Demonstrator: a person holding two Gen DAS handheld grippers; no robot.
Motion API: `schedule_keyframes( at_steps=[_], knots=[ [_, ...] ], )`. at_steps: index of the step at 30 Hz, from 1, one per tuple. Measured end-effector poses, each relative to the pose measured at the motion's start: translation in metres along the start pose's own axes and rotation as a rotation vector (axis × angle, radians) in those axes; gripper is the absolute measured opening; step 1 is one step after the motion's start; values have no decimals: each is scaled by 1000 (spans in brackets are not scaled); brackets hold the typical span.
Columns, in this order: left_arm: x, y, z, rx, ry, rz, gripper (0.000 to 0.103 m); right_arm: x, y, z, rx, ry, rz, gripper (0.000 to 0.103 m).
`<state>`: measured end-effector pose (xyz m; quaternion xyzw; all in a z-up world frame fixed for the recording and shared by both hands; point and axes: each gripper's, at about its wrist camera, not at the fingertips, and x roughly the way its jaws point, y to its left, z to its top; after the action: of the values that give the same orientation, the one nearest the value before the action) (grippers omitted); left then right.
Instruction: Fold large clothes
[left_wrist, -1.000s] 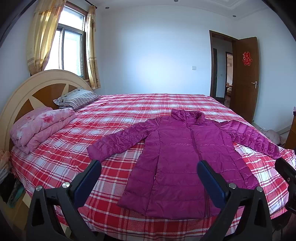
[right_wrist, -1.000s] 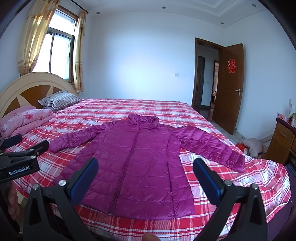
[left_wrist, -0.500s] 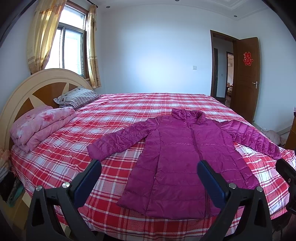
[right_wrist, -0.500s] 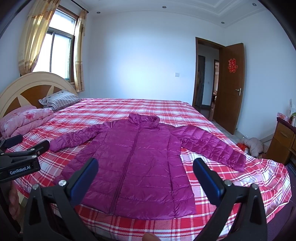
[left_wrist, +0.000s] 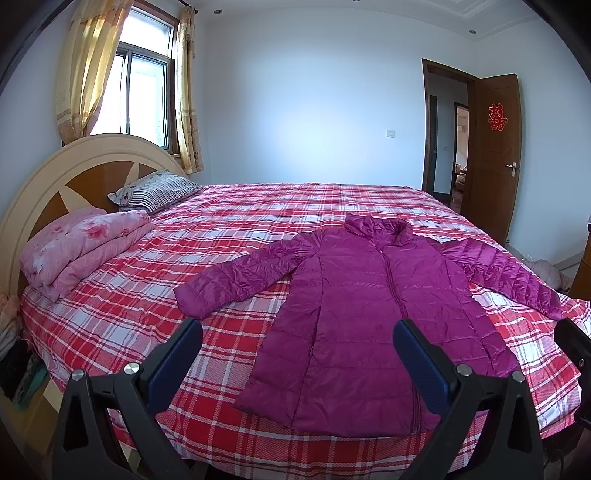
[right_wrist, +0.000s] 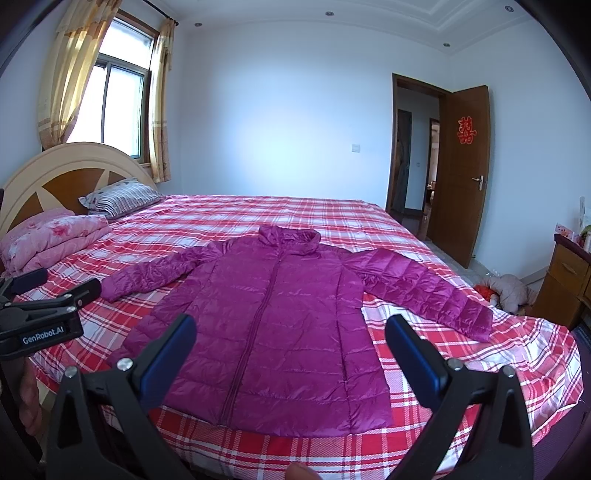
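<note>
A magenta puffer jacket (left_wrist: 369, 314) lies flat and face up on the red plaid bed (left_wrist: 147, 317), zipped, collar away from me, both sleeves spread out. It also shows in the right wrist view (right_wrist: 273, 325). My left gripper (left_wrist: 295, 358) is open and empty, held above the near bed edge by the jacket's lower left hem. My right gripper (right_wrist: 290, 350) is open and empty above the jacket's hem. The left gripper's body (right_wrist: 40, 314) shows at the left edge of the right wrist view.
A folded pink quilt (left_wrist: 81, 247) and a striped pillow (left_wrist: 155, 190) lie by the headboard (left_wrist: 55, 177) at the left. An open wooden door (left_wrist: 495, 155) and a wooden cabinet (right_wrist: 569, 280) stand at the right. Clothes lie on the floor (right_wrist: 509, 291).
Both views have shifted very slightly; the jacket and both open grippers stay as they were.
</note>
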<state>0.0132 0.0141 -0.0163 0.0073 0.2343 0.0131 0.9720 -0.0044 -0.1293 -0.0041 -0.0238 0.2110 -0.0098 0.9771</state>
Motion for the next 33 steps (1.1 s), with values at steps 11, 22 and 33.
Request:
schedule_keyframes(
  at_steps=[11,22,33],
  knots=[
    [4,2,0,-4,9,2,102,1,6,-4,-3,5,11,103],
    [25,0,-3,4,32,-8,102,20,-13,-14,23,20,81,103],
    [101,-39,-3,103,85,-42,102,89,-80,-46,103,158,-22,103]
  ],
)
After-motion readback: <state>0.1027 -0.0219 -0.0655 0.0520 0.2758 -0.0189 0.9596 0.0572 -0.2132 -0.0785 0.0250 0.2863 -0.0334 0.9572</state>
